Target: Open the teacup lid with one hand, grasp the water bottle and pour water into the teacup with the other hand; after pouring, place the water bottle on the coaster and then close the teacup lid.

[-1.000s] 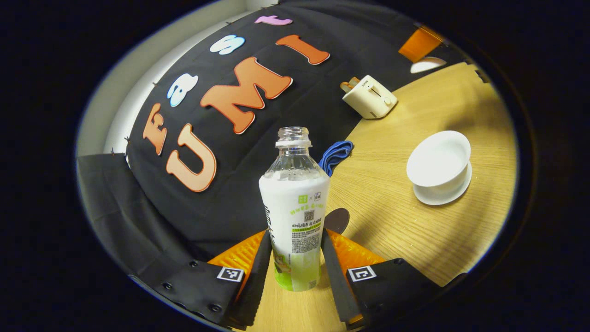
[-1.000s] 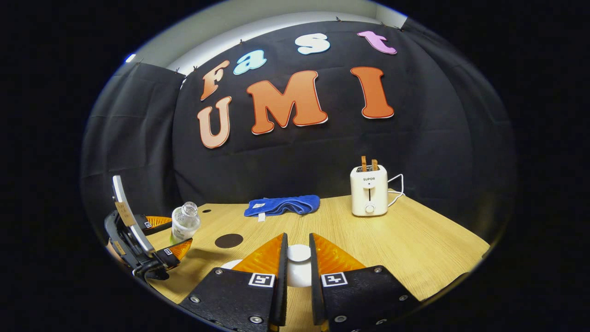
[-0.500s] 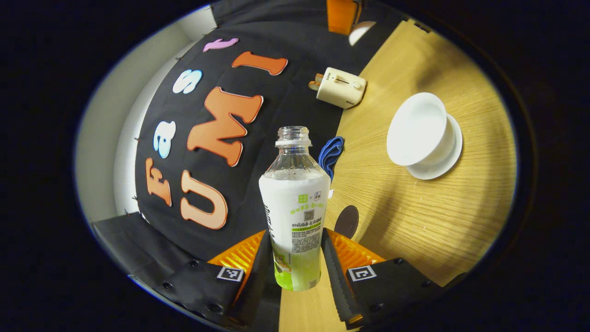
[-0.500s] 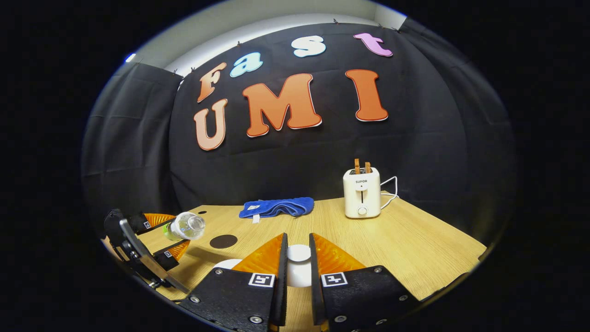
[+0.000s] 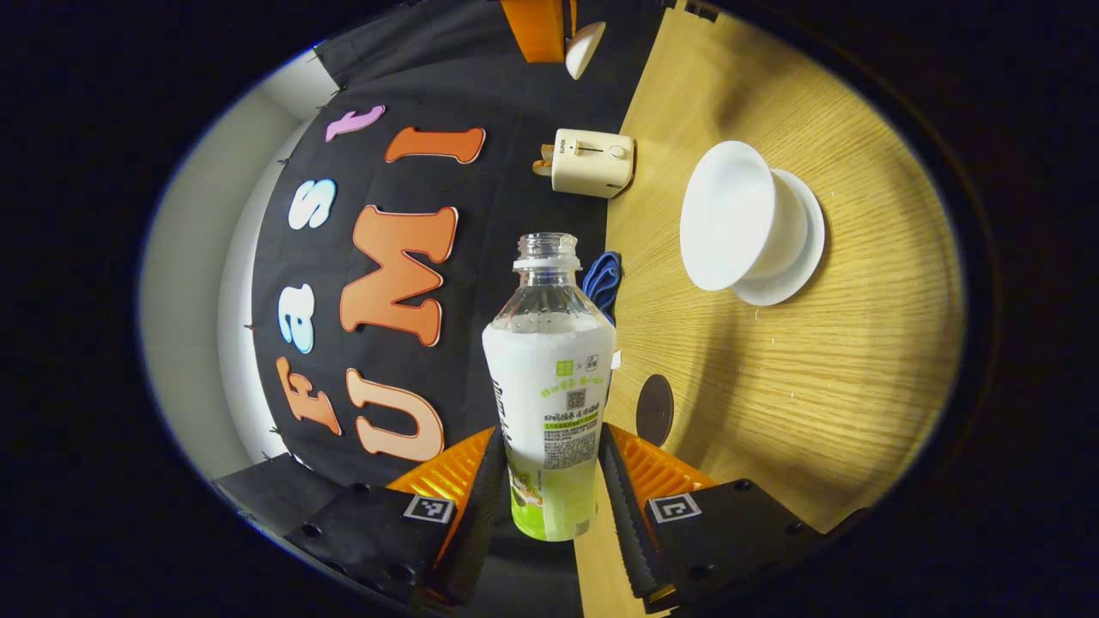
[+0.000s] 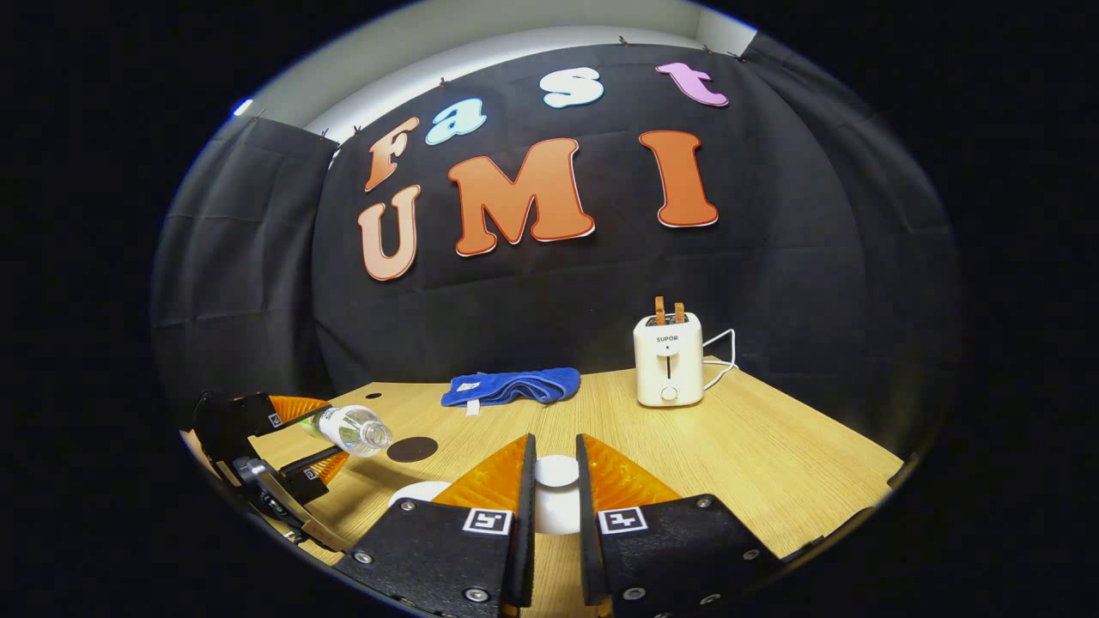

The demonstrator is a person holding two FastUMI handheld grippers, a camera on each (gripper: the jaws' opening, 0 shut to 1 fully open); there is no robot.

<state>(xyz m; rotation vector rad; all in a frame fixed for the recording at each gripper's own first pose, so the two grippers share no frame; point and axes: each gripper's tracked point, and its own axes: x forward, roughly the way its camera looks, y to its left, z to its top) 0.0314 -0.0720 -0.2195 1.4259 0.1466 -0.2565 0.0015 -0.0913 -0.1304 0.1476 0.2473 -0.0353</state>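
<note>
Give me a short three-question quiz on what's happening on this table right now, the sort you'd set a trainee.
1. True or false: the water bottle still has its cap on.
2. Which thing is the right gripper shut on? A) the blue cloth B) the teacup lid C) the toaster
3. Fill in: the left gripper holds the bottle tipped on its side, mouth towards the ____.

Key
1. False: the neck is open.
2. B: both fingers press the lid's knob, clear of the teacup.
3. Teacup; the dark coaster sits beyond it on the table.
</note>
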